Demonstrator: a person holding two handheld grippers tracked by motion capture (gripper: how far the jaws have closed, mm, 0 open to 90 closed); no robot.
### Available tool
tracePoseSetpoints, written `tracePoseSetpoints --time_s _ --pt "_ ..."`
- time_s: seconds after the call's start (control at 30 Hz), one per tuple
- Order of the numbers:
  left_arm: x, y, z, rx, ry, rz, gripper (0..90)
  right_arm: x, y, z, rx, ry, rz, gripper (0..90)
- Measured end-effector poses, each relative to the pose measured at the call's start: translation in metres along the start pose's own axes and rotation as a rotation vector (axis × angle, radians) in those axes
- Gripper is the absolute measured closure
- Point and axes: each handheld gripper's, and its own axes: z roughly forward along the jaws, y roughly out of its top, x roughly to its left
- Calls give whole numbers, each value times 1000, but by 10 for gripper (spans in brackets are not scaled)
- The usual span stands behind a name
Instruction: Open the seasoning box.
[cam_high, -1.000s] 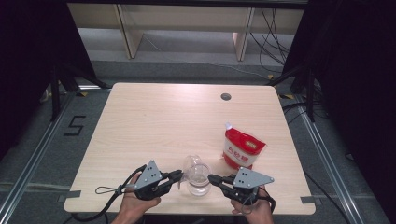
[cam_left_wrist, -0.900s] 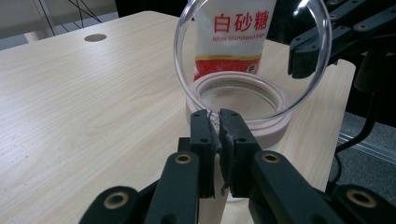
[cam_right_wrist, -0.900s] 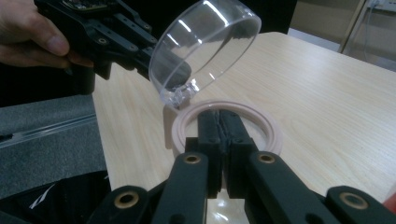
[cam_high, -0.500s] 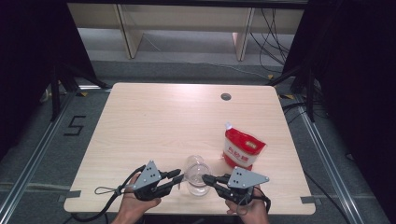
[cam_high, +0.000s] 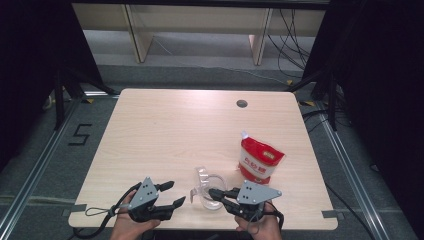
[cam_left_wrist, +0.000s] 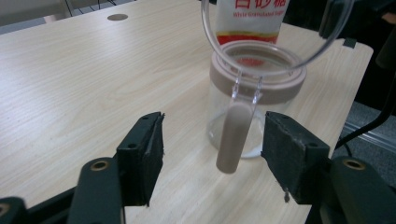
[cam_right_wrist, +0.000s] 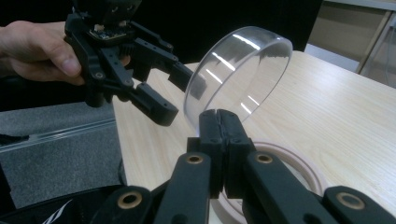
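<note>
**Jar open, sugar not yet poured**

With the clear hinged lid (cam_right_wrist: 238, 77) swung up and pinched in the right gripper (cam_high: 218, 194) fingers, the jar (cam_left_wrist: 254, 100) stands open at the bench's (cam_high: 165, 135) near edge. The left gripper (cam_high: 172, 193), fingers just spread apart, holds nothing. The white sugar pouch (cam_high: 259, 161) waits beside it, untouched.

Pale wooden table (cam_high: 165, 130), grey floor (cam_high: 50, 165)

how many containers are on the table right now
2: a clear jar with its hinged lid flipped open at the near edge between the grippers, and a red and white sugar pouch standing just beyond it to the right.
</note>
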Motion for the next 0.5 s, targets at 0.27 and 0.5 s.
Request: tracePoseSetpoints --time_s 0.27,0.5 --pt "0 -8 -5 10 17 -25 330 4 2 5 6 17 -13 895" --pt "0 -14 -4 32 20 -30 282 -3 -1 -7 13 -23 -16 841"
